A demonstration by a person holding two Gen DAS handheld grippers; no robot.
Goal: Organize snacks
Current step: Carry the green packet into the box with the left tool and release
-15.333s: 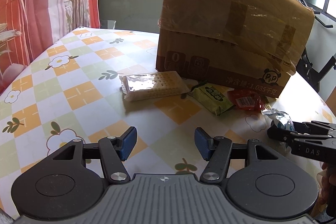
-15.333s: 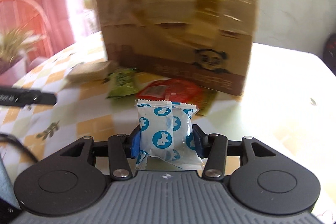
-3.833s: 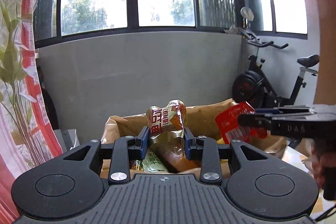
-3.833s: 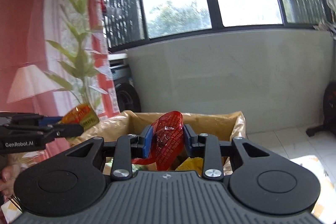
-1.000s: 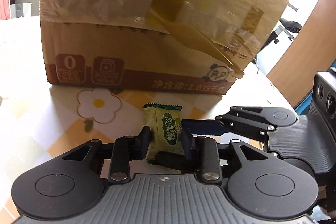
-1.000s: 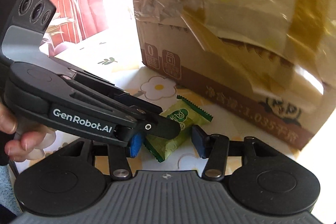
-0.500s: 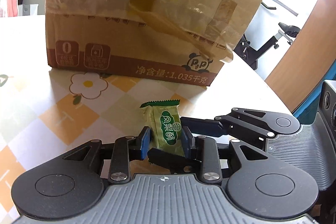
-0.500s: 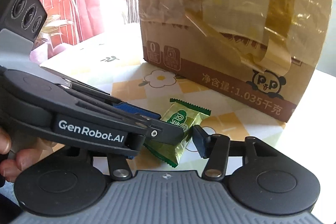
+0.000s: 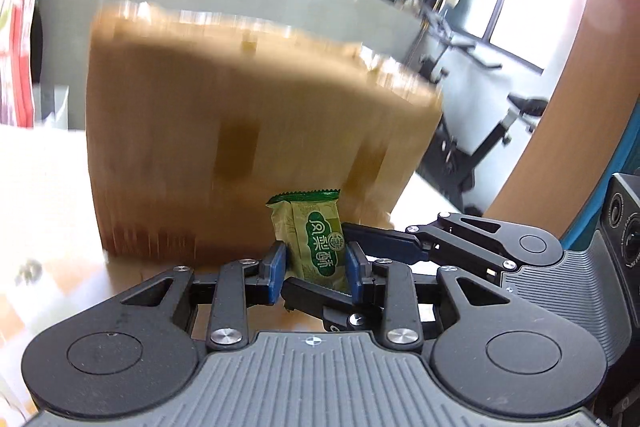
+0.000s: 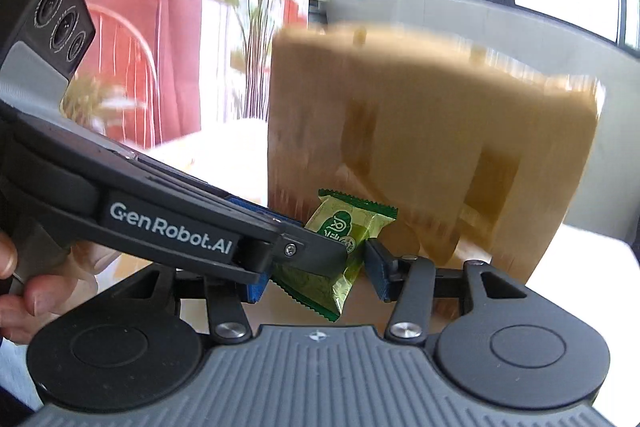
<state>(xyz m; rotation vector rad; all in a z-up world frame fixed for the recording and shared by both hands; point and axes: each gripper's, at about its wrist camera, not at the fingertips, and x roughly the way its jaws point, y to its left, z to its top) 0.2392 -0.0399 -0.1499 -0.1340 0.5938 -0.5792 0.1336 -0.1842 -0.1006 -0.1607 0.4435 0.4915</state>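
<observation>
A green snack packet (image 9: 316, 235) stands between the blue pads of my left gripper (image 9: 316, 263), which is shut on its two side edges. From the right, the fingers (image 9: 380, 239) of my right gripper reach in, one behind the packet and one under it. In the right wrist view the same packet (image 10: 340, 247) lies tilted between the pads of my right gripper (image 10: 316, 275), which touch it, so that gripper is shut on it too. The left gripper's finger (image 10: 312, 251) crosses in front. The packet hangs above the table, before the brown cardboard box (image 9: 240, 131) (image 10: 440, 131).
The box stands on a table (image 9: 40, 187) with a flowered cloth and is blurred. A person's hand (image 10: 40, 291) holds the left gripper. An exercise bike (image 9: 480, 147) is at the right, and a plant (image 10: 256, 27) and a red curtain at the left.
Both grippers have risen together with the packet and tipped upward. The box has sunk in both views, and the window and wall now show above it. Neither grip has changed.
</observation>
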